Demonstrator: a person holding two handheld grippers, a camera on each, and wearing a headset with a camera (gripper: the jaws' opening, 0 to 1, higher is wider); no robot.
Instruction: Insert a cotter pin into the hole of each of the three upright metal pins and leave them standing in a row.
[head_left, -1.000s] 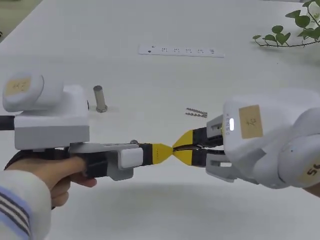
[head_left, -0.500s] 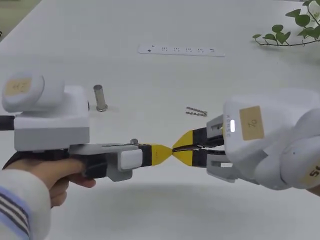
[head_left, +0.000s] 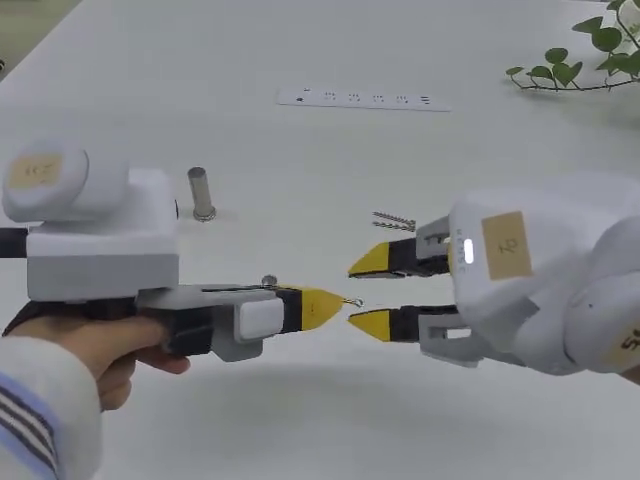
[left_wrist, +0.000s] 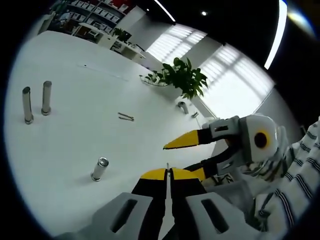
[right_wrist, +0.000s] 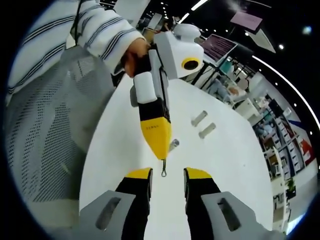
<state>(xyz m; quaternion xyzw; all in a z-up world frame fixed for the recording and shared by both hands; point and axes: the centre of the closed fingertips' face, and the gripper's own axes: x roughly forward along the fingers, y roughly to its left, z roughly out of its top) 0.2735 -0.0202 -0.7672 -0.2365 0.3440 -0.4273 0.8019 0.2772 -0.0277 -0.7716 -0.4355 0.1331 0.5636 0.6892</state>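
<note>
My left gripper (head_left: 338, 305) is shut on a thin cotter pin (head_left: 352, 302), whose looped end pokes out past its yellow tips. Facing it tip to tip, my right gripper (head_left: 366, 294) stands open, one finger above the loop and one below, touching nothing. In the right gripper view the cotter pin's loop (right_wrist: 163, 172) hangs between my open fingertips (right_wrist: 140, 174). One metal pin (head_left: 200, 195) stands upright at the back left; another metal pin (head_left: 268, 283) peeks over the left gripper. The left gripper view shows two metal pins (left_wrist: 27, 105) (left_wrist: 46, 98) side by side and a third (left_wrist: 99, 169) nearer.
Loose cotter pins (head_left: 394, 221) lie on the white table behind the right gripper. A white power strip (head_left: 362, 100) lies at the back and a leafy plant (head_left: 590, 60) at the far right corner. A hand (head_left: 100, 350) holds the left gripper.
The right gripper, whose tips were closed against the left gripper's tips, has opened. The left gripper keeps its hold on the cotter pin and has barely moved.
</note>
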